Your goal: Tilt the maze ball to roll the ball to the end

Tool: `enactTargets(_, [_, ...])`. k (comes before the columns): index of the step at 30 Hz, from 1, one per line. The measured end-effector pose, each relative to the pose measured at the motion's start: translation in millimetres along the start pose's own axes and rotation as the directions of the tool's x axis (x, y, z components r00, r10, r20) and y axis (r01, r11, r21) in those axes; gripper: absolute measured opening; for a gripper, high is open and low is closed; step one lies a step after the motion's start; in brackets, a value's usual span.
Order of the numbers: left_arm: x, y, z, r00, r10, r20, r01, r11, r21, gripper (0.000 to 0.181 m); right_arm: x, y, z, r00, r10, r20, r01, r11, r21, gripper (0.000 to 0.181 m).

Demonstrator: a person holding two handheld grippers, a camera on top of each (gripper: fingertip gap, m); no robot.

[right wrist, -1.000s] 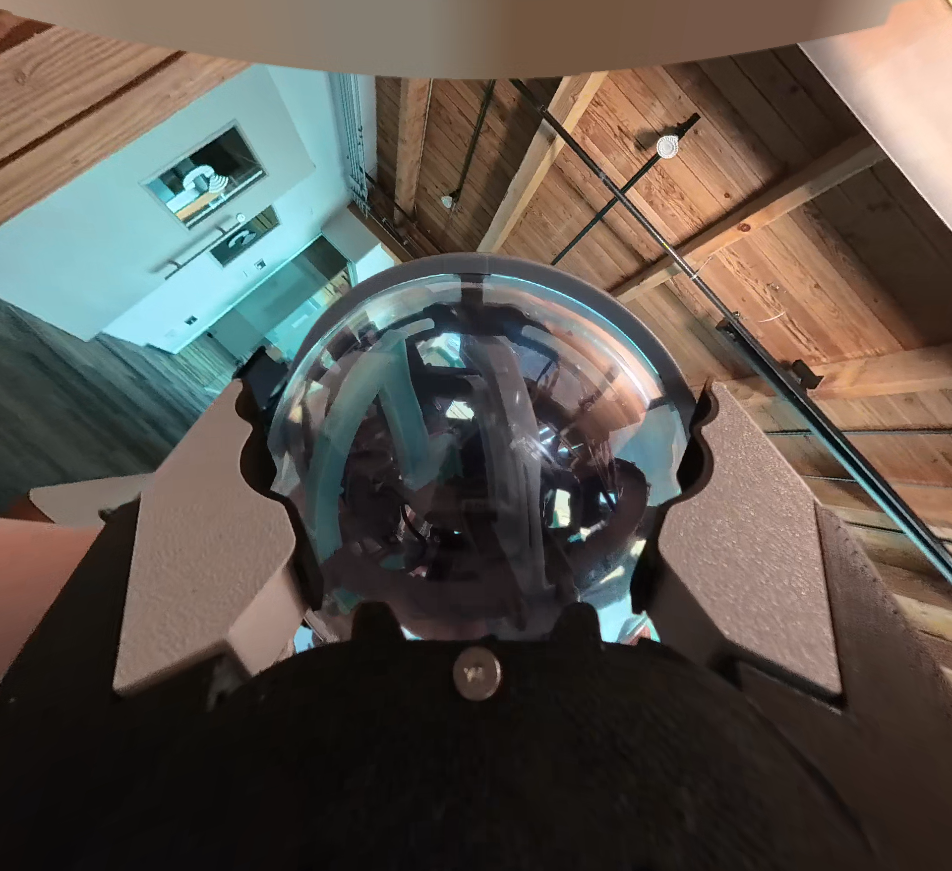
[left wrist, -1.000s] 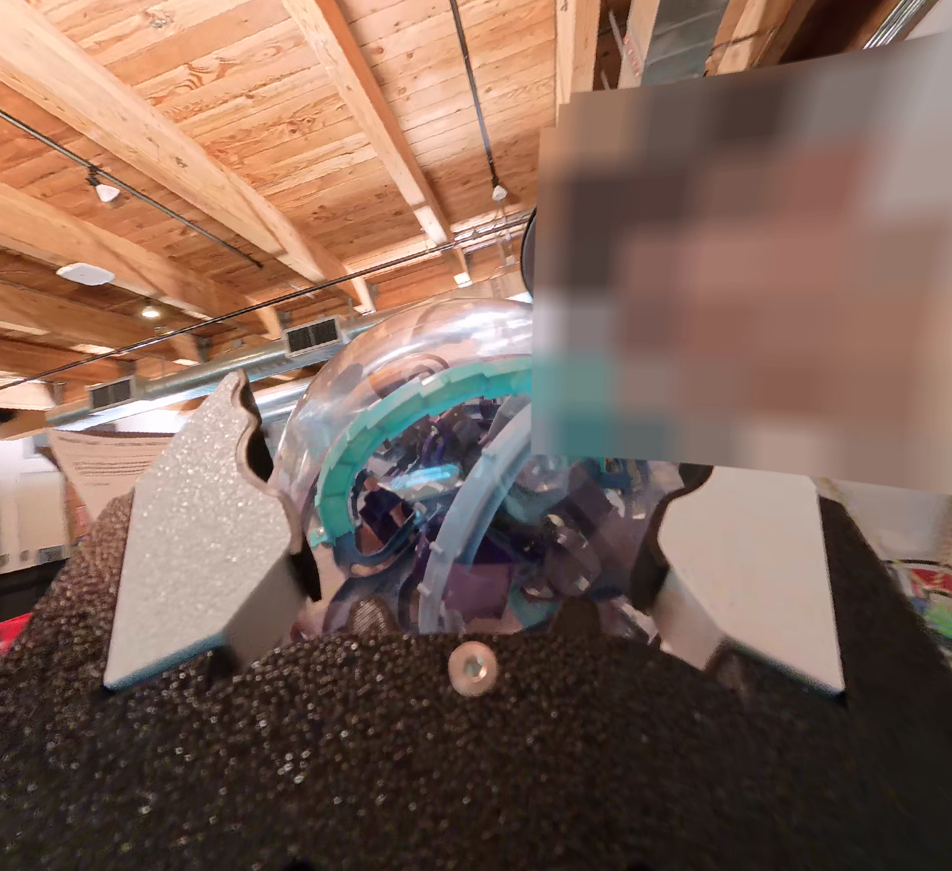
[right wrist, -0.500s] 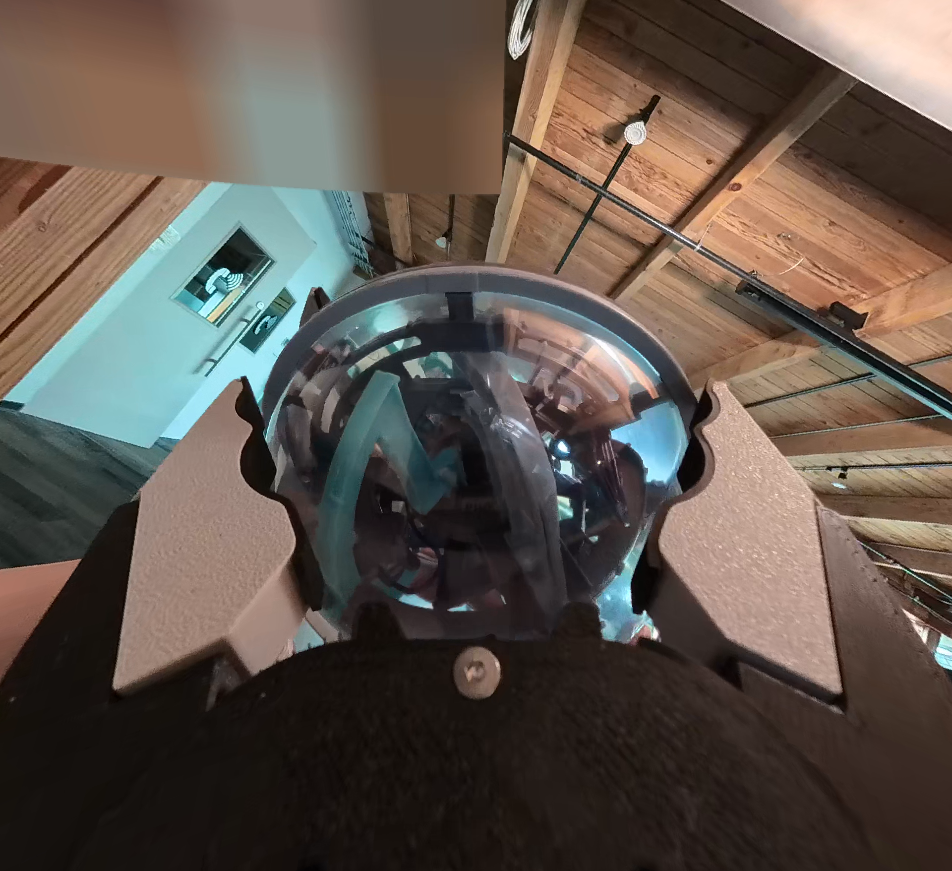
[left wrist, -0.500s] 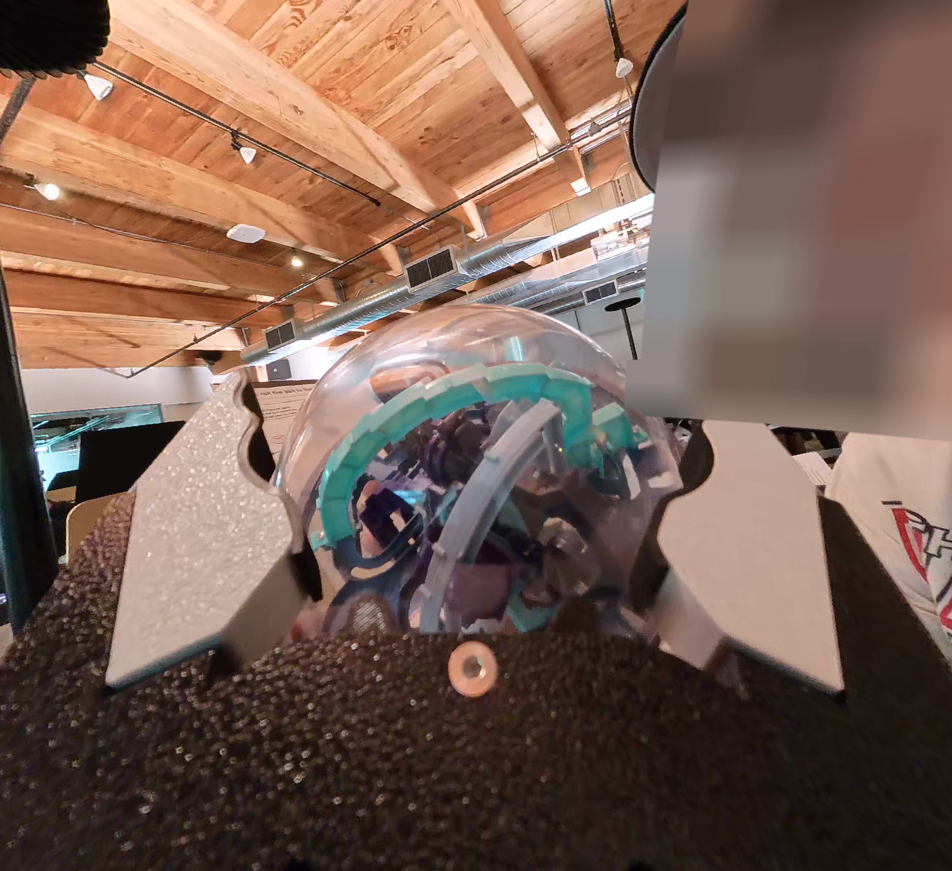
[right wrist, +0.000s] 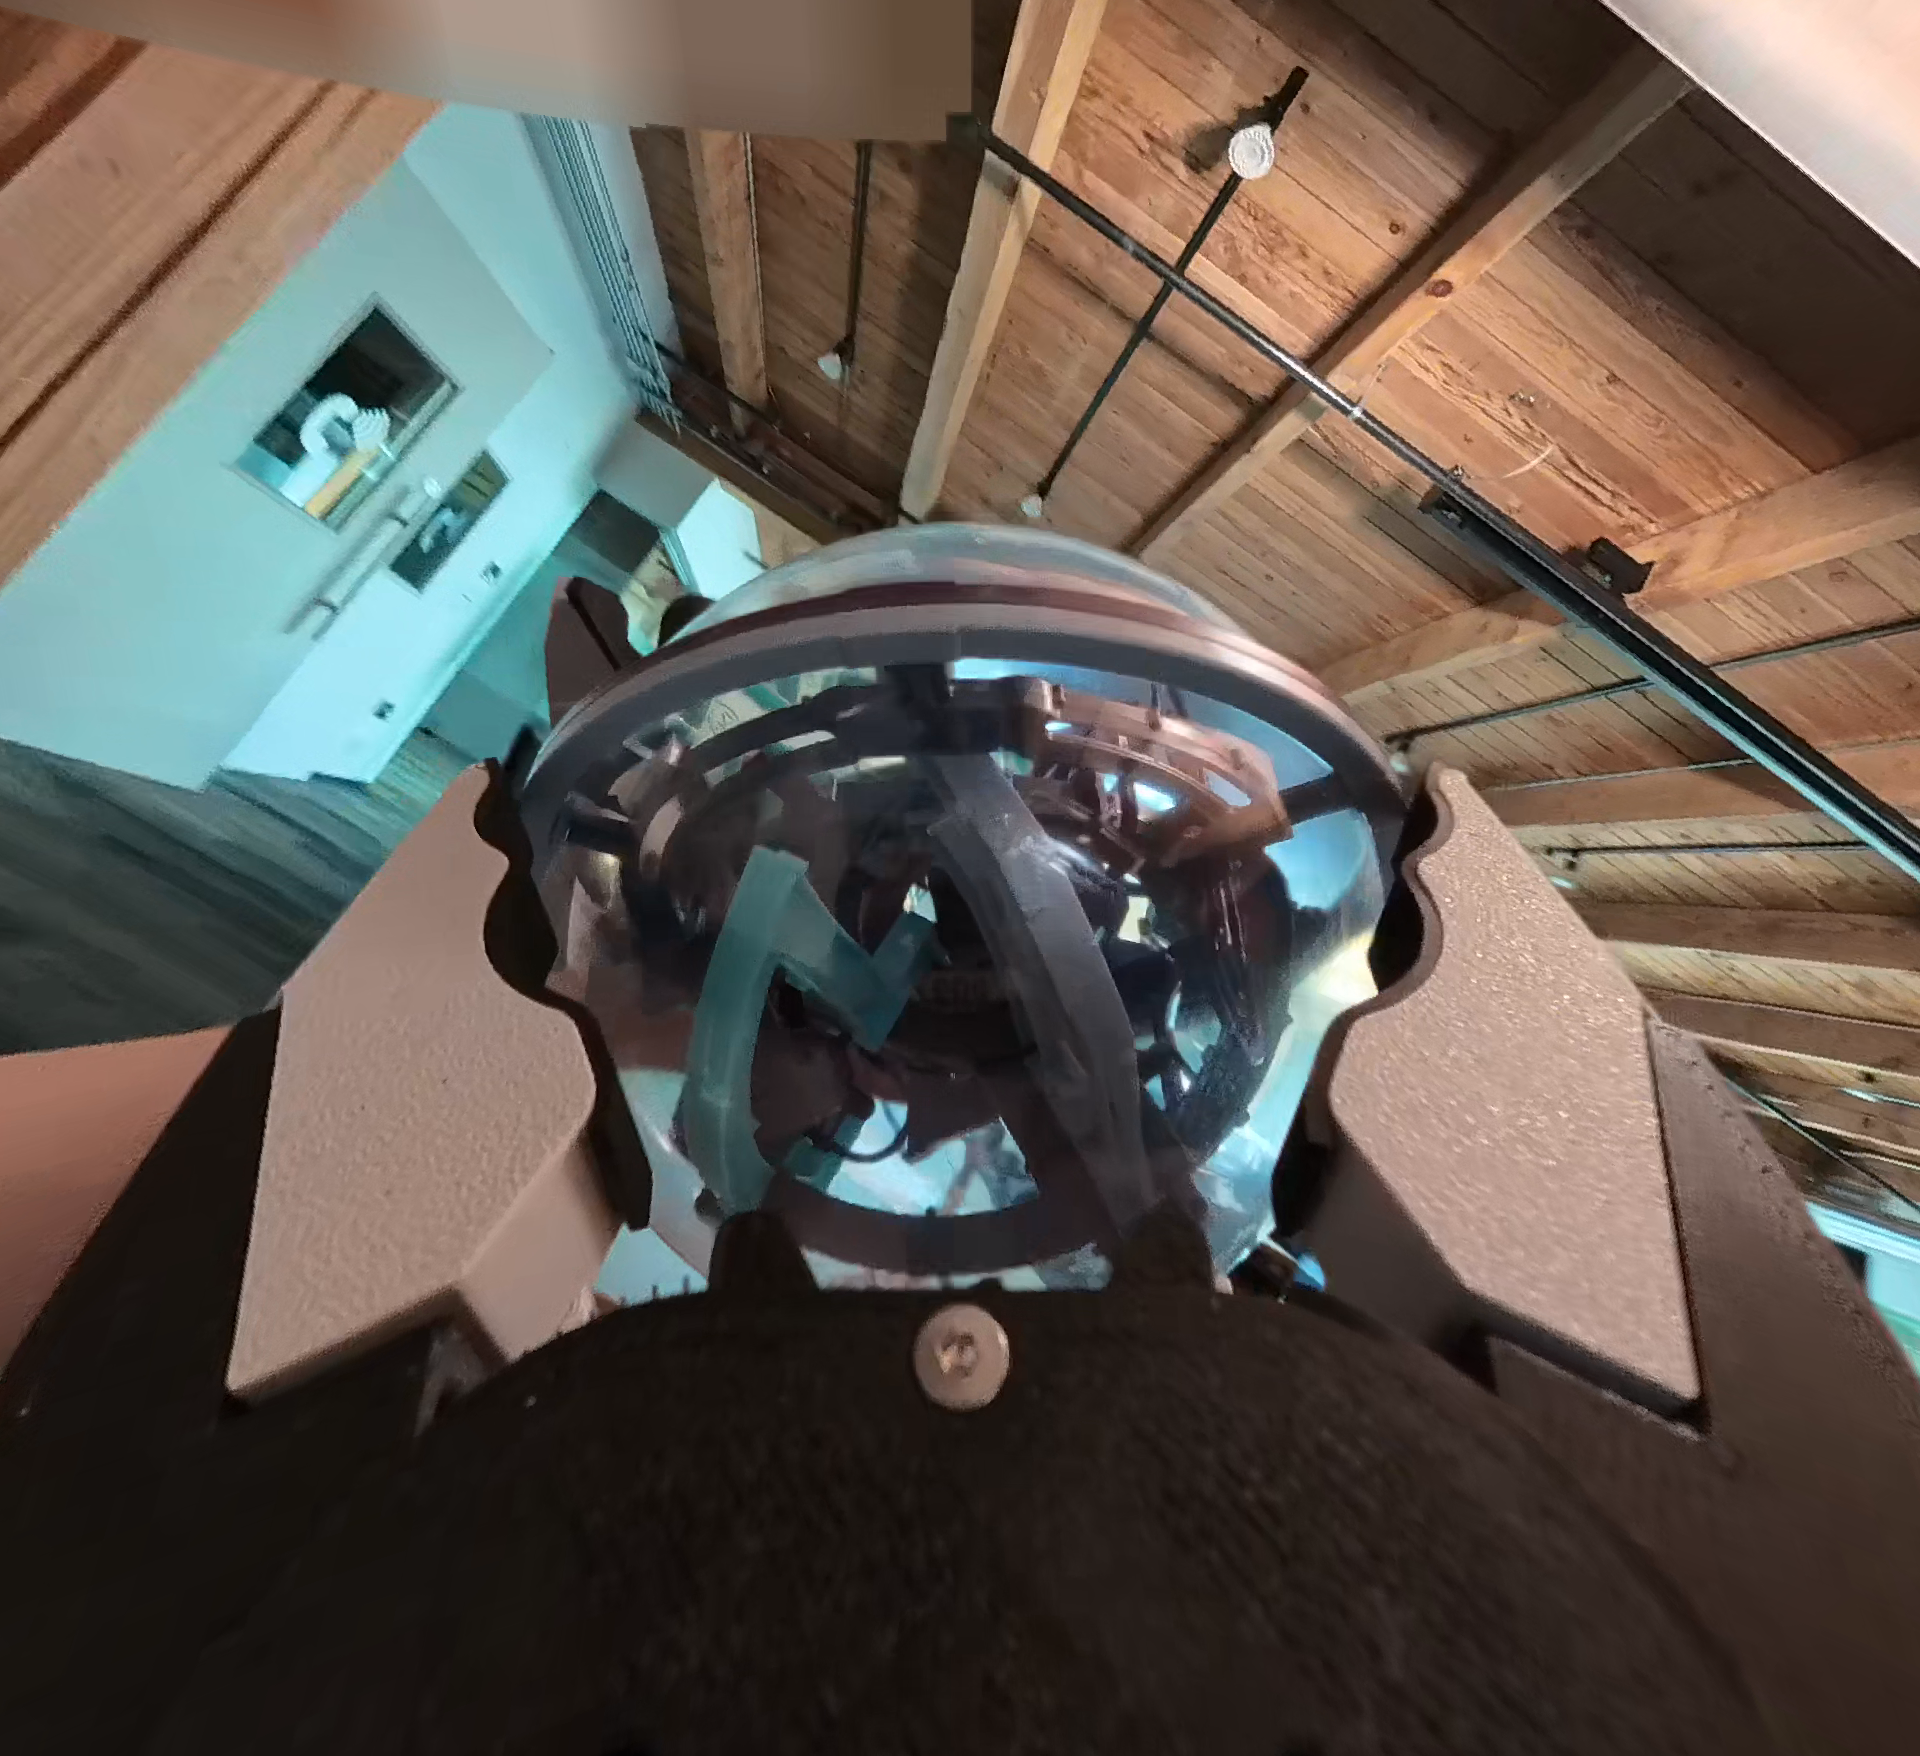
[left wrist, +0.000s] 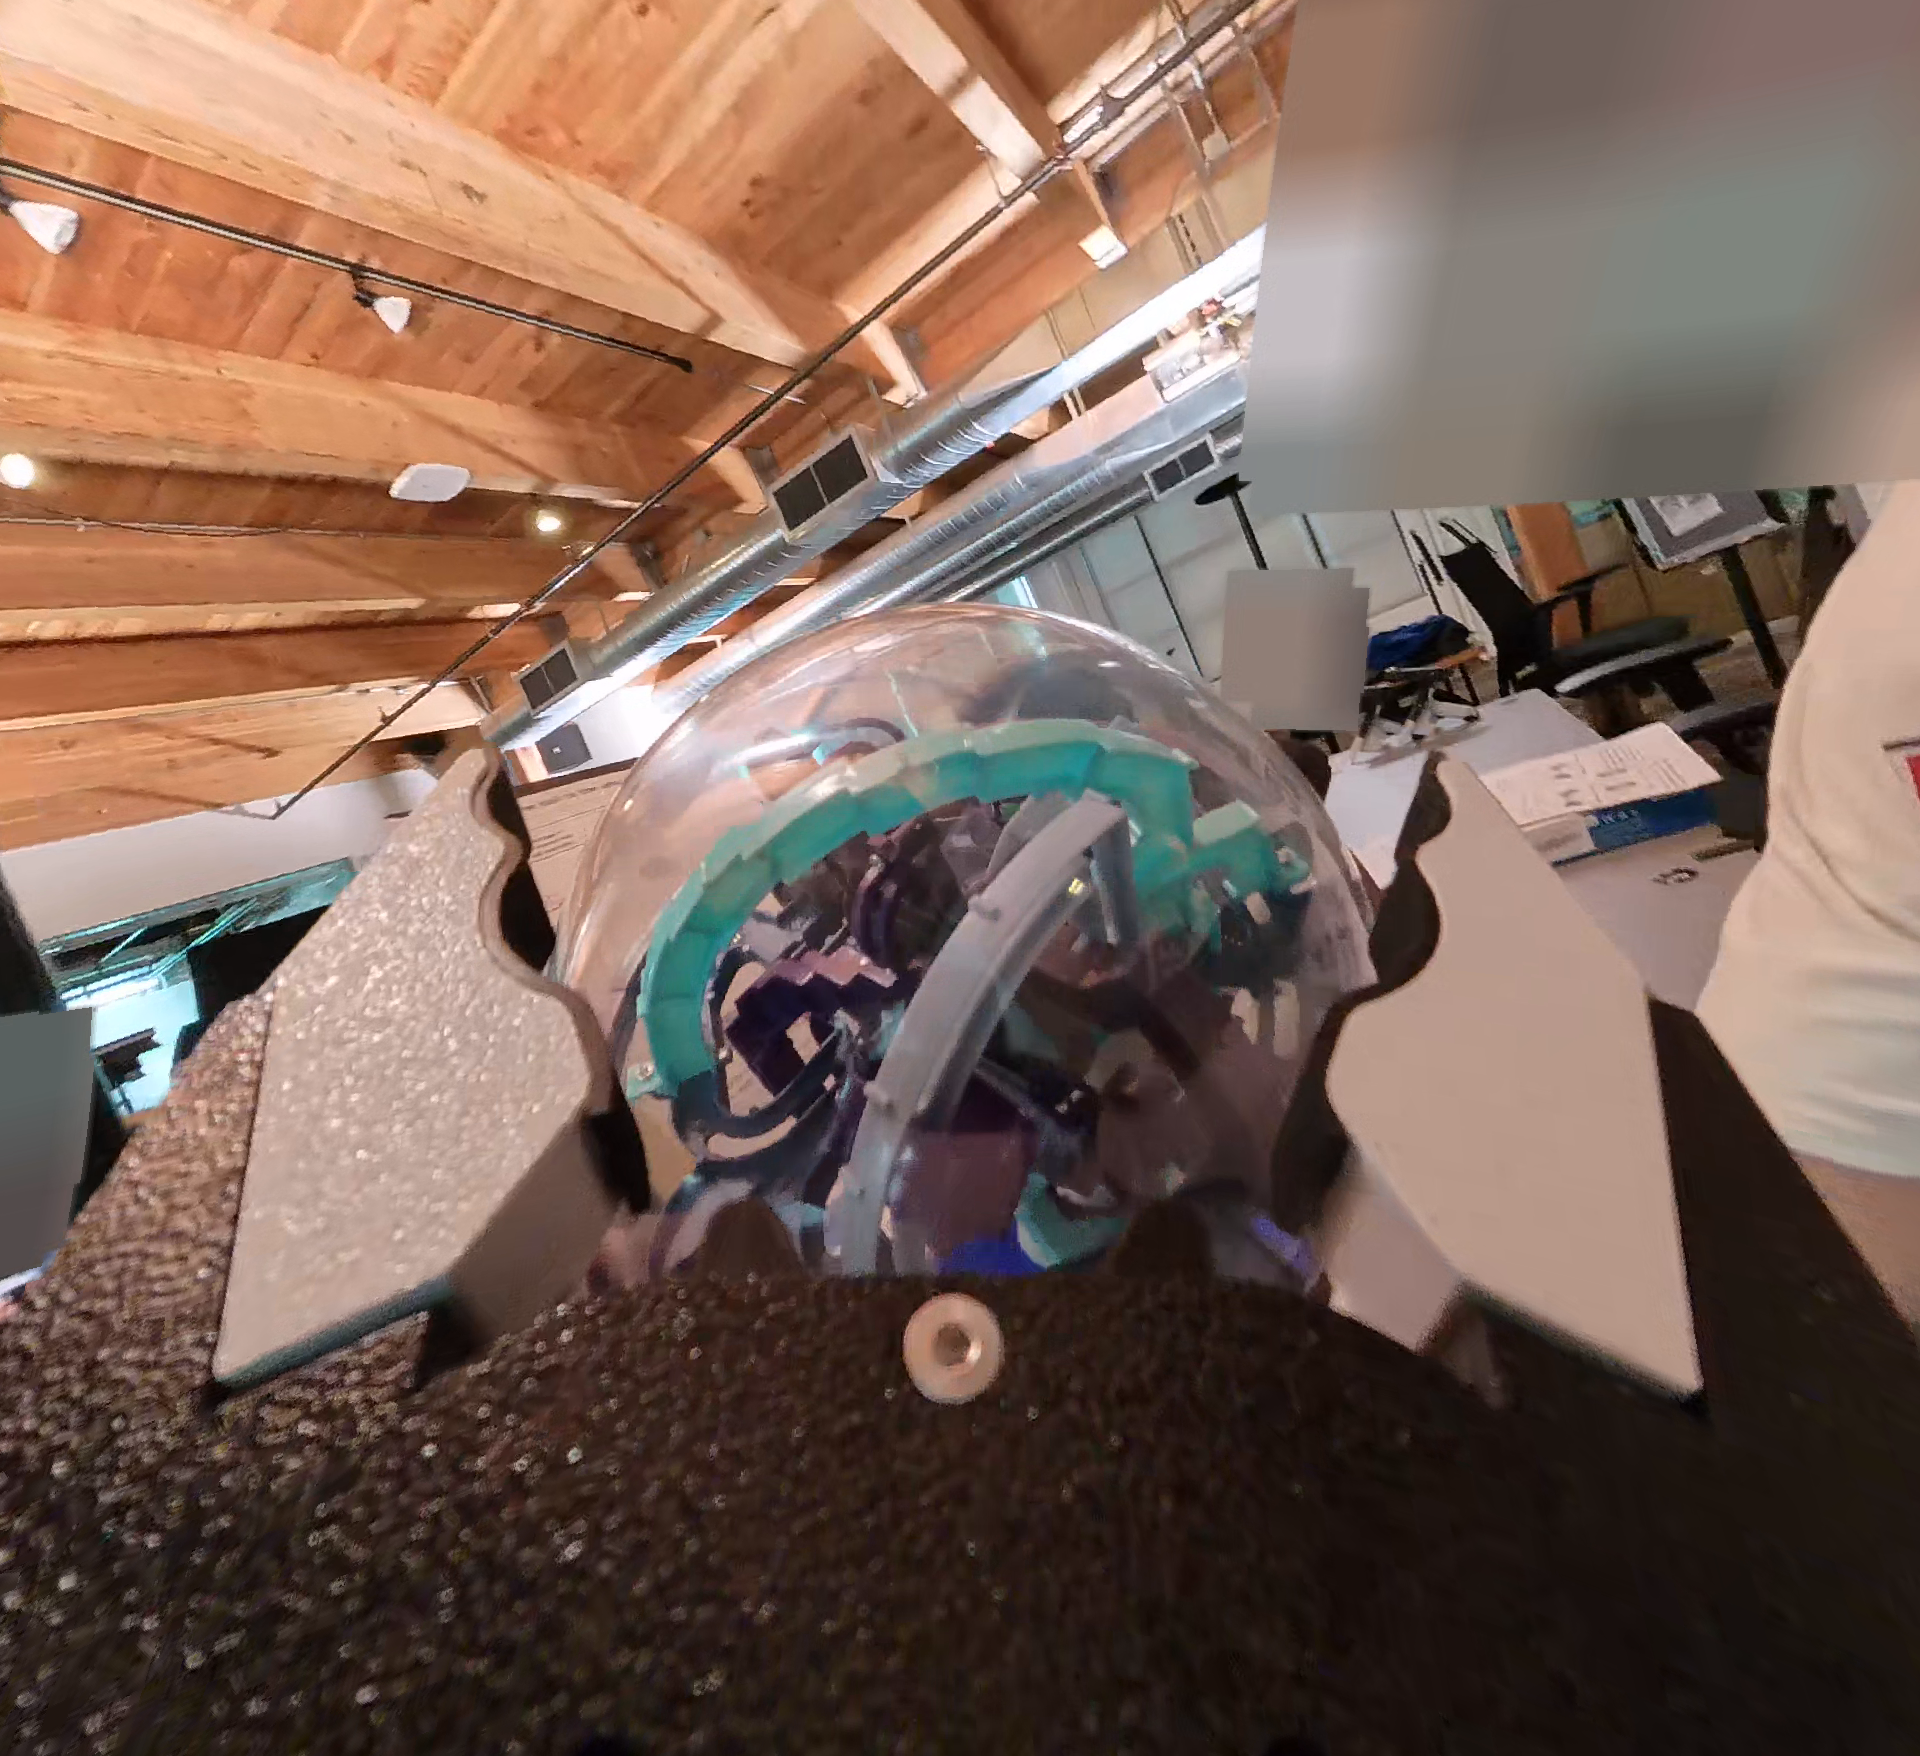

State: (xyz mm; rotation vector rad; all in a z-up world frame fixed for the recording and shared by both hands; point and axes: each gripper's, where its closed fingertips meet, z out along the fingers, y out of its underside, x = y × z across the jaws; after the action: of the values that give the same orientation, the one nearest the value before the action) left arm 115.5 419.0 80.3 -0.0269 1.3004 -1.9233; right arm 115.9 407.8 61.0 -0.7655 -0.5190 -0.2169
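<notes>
Since a second ago I've pitched the maze ball [left wrist: 966,937] forward — its grey seam ring [right wrist: 966,657] now shows. Left gripper [left wrist: 961,958] and right gripper [right wrist: 961,968] both clamp it aloft; the small ball inside isn't visible — progress unclear.

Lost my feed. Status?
Left gripper and right gripper both shut on maze ball. Inner ball not visible. Nothing obstructing.

wood beam ceiling [left wrist: 436,148] | silver duct [left wrist: 935,449] | office chair [left wrist: 1600,657] | white door [right wrist: 312,501]
</notes>
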Motion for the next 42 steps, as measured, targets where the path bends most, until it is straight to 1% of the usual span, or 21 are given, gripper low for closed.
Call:
enactTargets(3, [16.4,11.6,9.1,0.997,0.034,-0.070,-0.037,0.998,-0.044,0.157,-7.8,-4.1,-16.4,0.999,-0.040,-0.017,0.038,0.995,-0.093,0.157])
enactTargets(6, [42.8,33.7,21.8,0.980,0.086,-0.177,-0.110,0.985,-0.132,0.158,-16.7,-28.8,-34.8,0.995,0.084,-0.047,-0.087,0.995,-0.057,0.156])
enactTargets(8, [65.5,46.0,31.9,0.959,0.118,-0.259,-0.166,0.971,-0.173,0.158,-21.3,-32.3,-49.6,0.993,0.085,-0.084,-0.093,0.990,-0.101,0.157])
enactTargets(11, [84.5,67.6,48.1,0.934,0.203,-0.294,-0.280,0.928,-0.247,0.158,-16.7,-41.9,-72.8,0.966,0.162,-0.202,-0.183,0.979,-0.091,0.157])
enactTargets(14, [101.2,78.9,61.1,0.916,0.250,-0.313,-0.342,0.896,-0.285,0.158,-18.0,-49.5,-90.4,0.957,0.189,-0.219,-0.215,0.971,-0.100,0.157])
enactTargets(16, [112.3,76.3,69.3,0.911,0.264,-0.316,-0.353,0.895,-0.272,0.157,-21.6,-57.4,-98.3,0.956,0.211,-0.204,-0.233,0.969,-0.088,0.157])
enactTargets(19, [120.5,63.0,82.5,0.914,0.289,-0.284,-0.354,0.910,-0.213,0.156,-17.8,-78.4,-106.0,0.946,0.243,-0.215,-0.247,0.969,0.010,0.157])
enactTargets(21, [120.4,60.8,91.0,0.918,0.303,-0.254,-0.357,0.912,-0.200,0.156,-10.0,-88.4,-109.1,0.937,0.249,-0.244,-0.243,0.969,0.053,0.155])
enactTargets(22, [118.5,62.2,94.9,0.920,0.313,-0.235,-0.362,0.909,-0.208,0.158,-6.2,-92.6,-110.8,0.935,0.242,-0.257,-0.233,0.970,0.068,0.153])
enactTargets(24, [114.0,62.5,102.0,0.933,0.303,-0.193,-0.343,0.912,-0.225,0.158,-0.5,-98.6,-112.4,0.930,0.249,-0.269,-0.236,0.968,0.081,0.155])
enactTargets(28, [112.9,53.5,108.8,0.942,0.293,-0.167,-0.324,0.923,-0.209,0.158,0.6,-118.2,-115.7,0.930,0.281,-0.236,-0.249,0.956,0.158,0.156])
enactTargets(30, [113.5,49.0,109.6,0.944,0.288,-0.159,-0.317,0.927,-0.200,0.158,-2.1,-124.1,-115.0,0.936,0.283,-0.208,-0.251,0.953,0.167,0.157])
enactTargets(34, [117.0,48.6,111.6,0.930,0.328,-0.166,-0.359,0.907,-0.221,0.158,-5.2,-120.5,-112.6,0.951,0.251,-0.183,-0.230,0.965,0.127,0.157])
enactTargets(37, [121.4,49.2,111.4,0.883,0.427,-0.195,-0.463,0.860,-0.215,0.157,-3.4,-114.6,-107.6,0.960,0.240,-0.146,-0.228,0.969,0.094,0.157])
enactTargets(40, [120.1,46.6,110.7,0.834,0.516,-0.193,-0.548,0.812,-0.200,0.158,0.3,-109.5,-96.9,0.973,0.196,-0.120,-0.190,0.980,0.063,0.157])
enactTargets(42, [114.8,42.2,108.0,0.831,0.530,-0.167,-0.555,0.809,-0.194,0.158,2.3,-108.8,-91.0,0.975,0.199,-0.096,-0.192,0.979,0.071,0.157])
